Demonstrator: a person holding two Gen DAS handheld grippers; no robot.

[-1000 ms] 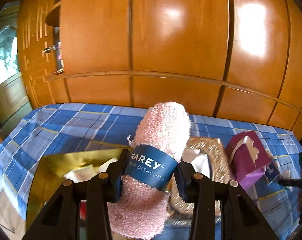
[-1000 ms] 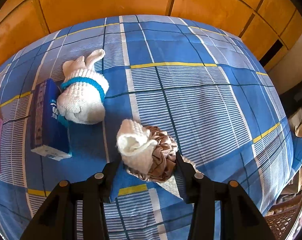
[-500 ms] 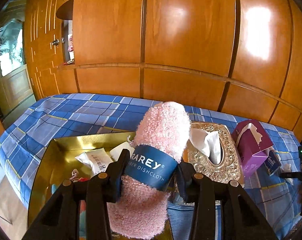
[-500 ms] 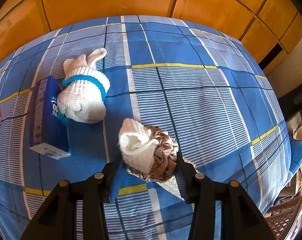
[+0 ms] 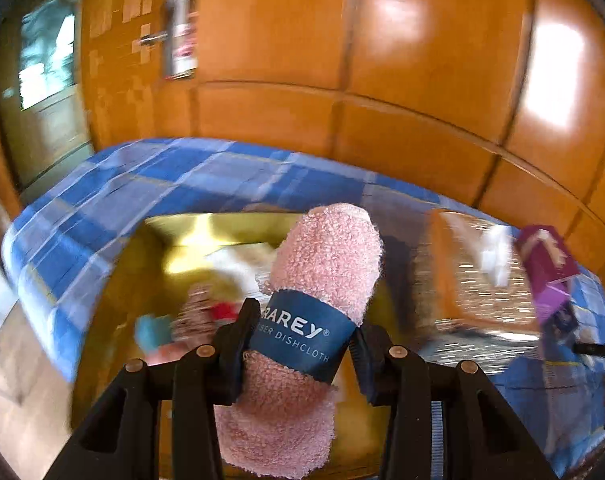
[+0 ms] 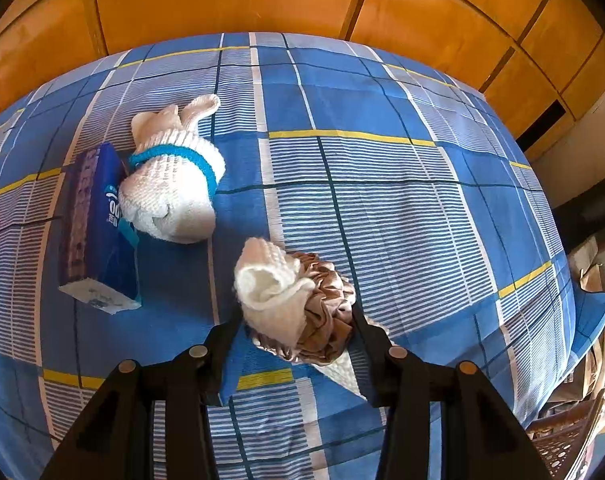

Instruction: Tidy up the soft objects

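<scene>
Pink rolled dishcloth, banded in blue, is pinched between the left gripper jaws, apparently above the blurred gold tray near the bed's left edge. The right gripper clamps a white cloth with brown scrunchie near the bed's front edge.

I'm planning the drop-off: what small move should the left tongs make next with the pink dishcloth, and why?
Probably ease lower, then release. The left tongs grip the pink dishcloth by its blue band, above the gold tray, which already holds small items.
</scene>
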